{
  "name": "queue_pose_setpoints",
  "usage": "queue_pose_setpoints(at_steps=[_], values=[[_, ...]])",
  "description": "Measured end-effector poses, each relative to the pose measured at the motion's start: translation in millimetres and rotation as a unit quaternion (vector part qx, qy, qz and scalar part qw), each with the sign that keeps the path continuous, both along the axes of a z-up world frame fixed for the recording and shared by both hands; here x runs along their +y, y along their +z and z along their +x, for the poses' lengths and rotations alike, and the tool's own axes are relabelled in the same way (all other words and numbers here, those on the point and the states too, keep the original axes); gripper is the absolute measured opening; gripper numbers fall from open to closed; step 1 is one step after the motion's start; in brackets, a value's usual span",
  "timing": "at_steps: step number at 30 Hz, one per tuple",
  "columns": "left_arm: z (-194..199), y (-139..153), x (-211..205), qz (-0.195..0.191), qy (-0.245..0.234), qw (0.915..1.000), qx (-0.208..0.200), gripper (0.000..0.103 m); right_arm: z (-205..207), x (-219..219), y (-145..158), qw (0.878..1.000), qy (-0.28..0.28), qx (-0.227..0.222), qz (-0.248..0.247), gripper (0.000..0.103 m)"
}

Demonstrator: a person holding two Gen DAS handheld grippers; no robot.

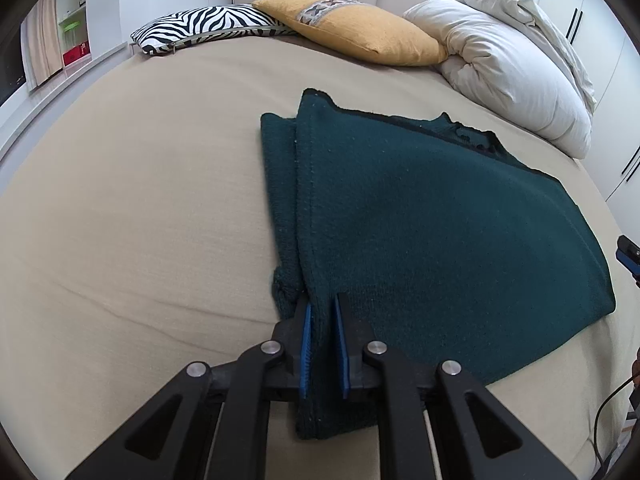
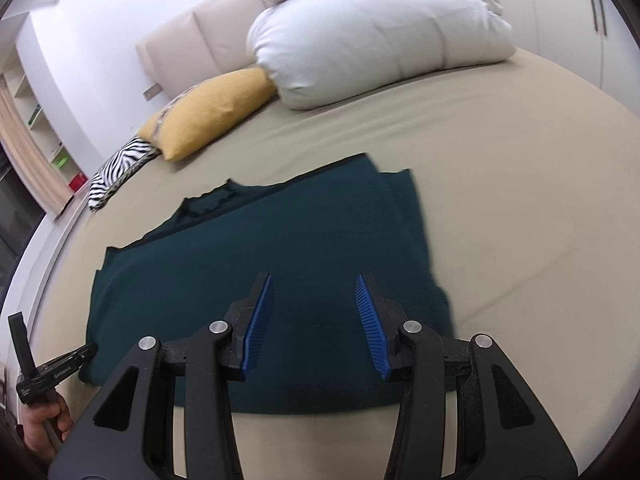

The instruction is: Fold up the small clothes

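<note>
A dark green knitted sweater [image 1: 440,220] lies folded on the beige bed [image 1: 140,200], with a fold running along its left side. My left gripper [image 1: 322,308] is shut on the sweater's near left edge, and the cloth is pinched between the blue pads [image 1: 306,336]. In the right wrist view the same sweater [image 2: 240,248] spreads flat below my right gripper [image 2: 314,284]. That gripper hovers open over the sweater's near part with nothing between its fingers. The left gripper [image 2: 86,350] shows at the sweater's near left corner, held by a hand [image 2: 44,420].
A zebra-print cushion [image 1: 200,26], a yellow cushion [image 1: 360,32] and a bundled white duvet [image 1: 512,64] lie along the padded headboard. Bare sheet [image 2: 520,200] extends right of the sweater. Shelves [image 1: 72,20] stand beyond the bed's left side.
</note>
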State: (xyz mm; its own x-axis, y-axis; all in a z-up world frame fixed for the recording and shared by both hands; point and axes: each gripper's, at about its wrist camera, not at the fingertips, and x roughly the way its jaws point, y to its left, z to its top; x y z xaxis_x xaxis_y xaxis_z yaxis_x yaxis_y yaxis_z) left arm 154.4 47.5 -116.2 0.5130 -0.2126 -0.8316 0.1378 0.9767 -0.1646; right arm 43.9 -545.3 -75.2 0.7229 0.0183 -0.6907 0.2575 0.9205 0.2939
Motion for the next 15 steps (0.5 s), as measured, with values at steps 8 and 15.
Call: queue_pose_setpoints(at_steps=[8, 15], values=[[-11, 29, 1, 0.027, 0.000, 0.9993, -0.025, 0.041, 32, 48, 0, 0.998, 0.061, 0.001, 0.009, 0.042], [30, 56, -34, 0.074, -0.020, 0.9936, -0.083, 0.043, 75, 70, -4, 0.994, 0.102, 0.003, 0.028, 0.042]])
